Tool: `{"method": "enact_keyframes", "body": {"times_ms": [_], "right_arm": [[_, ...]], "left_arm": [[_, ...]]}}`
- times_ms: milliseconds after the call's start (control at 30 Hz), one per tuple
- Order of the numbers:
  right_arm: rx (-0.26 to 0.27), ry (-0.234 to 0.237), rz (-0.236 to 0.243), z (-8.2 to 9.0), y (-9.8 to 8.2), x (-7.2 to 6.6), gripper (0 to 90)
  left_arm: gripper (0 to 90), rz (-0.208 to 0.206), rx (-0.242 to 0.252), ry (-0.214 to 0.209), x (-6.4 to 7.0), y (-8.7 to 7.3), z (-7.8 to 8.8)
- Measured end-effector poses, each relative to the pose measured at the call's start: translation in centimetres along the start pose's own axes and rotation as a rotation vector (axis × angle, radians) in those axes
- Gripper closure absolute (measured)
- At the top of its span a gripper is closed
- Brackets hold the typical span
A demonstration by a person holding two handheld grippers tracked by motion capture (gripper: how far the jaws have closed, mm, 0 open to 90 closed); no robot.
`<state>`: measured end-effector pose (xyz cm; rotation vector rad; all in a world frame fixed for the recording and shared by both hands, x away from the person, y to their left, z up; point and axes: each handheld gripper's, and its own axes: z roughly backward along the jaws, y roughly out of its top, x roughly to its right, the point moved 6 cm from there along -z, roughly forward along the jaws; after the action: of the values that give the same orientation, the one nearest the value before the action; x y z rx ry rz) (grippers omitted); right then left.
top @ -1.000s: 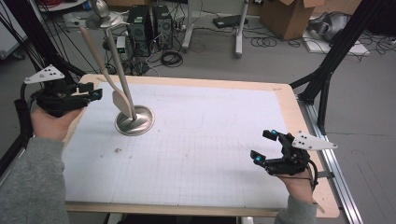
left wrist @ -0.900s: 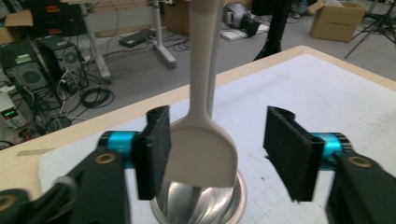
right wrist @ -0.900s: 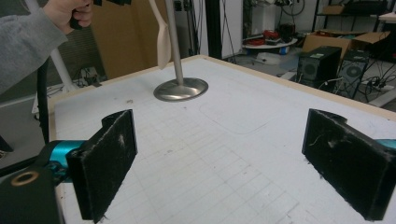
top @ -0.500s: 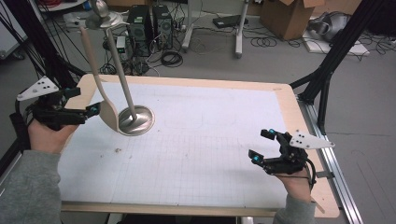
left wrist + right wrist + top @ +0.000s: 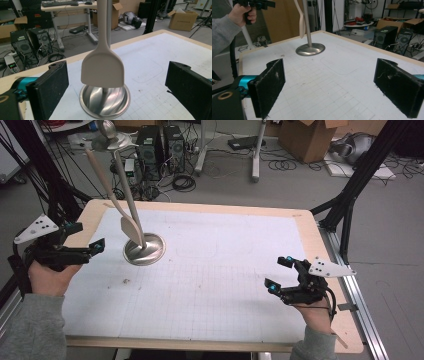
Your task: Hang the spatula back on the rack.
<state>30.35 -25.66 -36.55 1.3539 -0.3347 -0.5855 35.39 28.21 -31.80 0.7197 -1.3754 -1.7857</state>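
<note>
My left gripper [image 5: 84, 248] has just spread its jaws wide, empty, facing the beige spatula [image 5: 103, 66] that seems to hang on the steel stand [image 5: 144, 250]. My right gripper [image 5: 280, 274] hovers over the table [image 5: 310, 237], jaws spread, empty.

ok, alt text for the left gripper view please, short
A beige silicone spatula hangs blade-down between the open left gripper pads, untouched, just above the round steel base of its utensil stand. The stand sits on a white gridded mat on a wooden table, with a cluttered lab floor behind.
</note>
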Motion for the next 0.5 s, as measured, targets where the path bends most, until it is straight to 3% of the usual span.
{"method": "enact_keyframes", "body": {"times_ms": [500], "right_arm": [[0.002, 0.004, 0.005, -0.4, 0.1, 0.0, 9.0]], "left_arm": [[5.3, 0.02, 0.04, 0.029, 0.7, -2.5, 2.0]]}}
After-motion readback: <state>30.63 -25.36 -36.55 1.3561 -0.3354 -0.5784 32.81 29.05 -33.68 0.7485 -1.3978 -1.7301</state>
